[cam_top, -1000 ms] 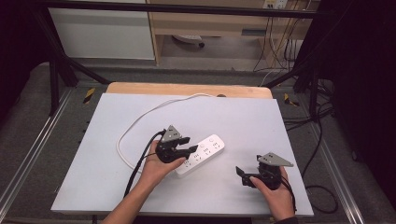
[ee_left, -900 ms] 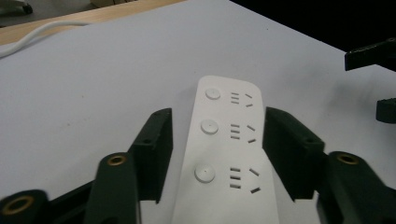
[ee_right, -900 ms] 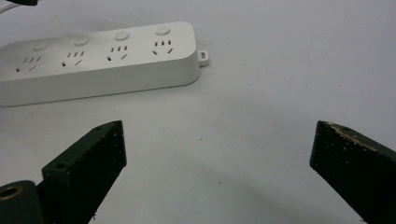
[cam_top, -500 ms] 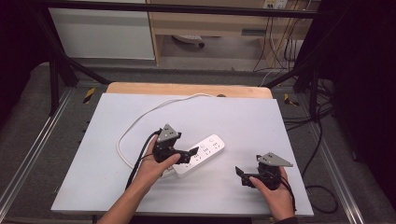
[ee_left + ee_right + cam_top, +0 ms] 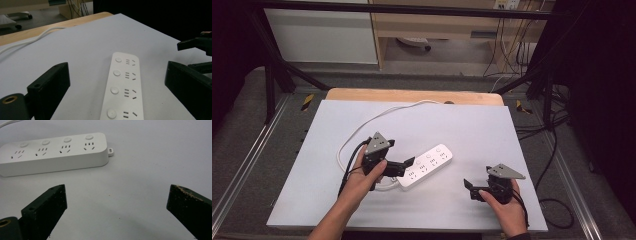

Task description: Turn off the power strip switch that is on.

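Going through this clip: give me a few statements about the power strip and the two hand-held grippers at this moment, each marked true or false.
1. The left hand-held gripper is clamped on the power strip. False: its jaws have just been opening and stand wide, clear of the strip's sides.
2. The power strip has four round buttons along its top. True.
3. The right hand-held gripper holds the white cord. False: its jaws are open over bare table surface, with nothing between them.
4. The power strip lies flat on the table with its sockets facing up. True.
5. A plug sits in one of the sockets. False: all the sockets are unoccupied.
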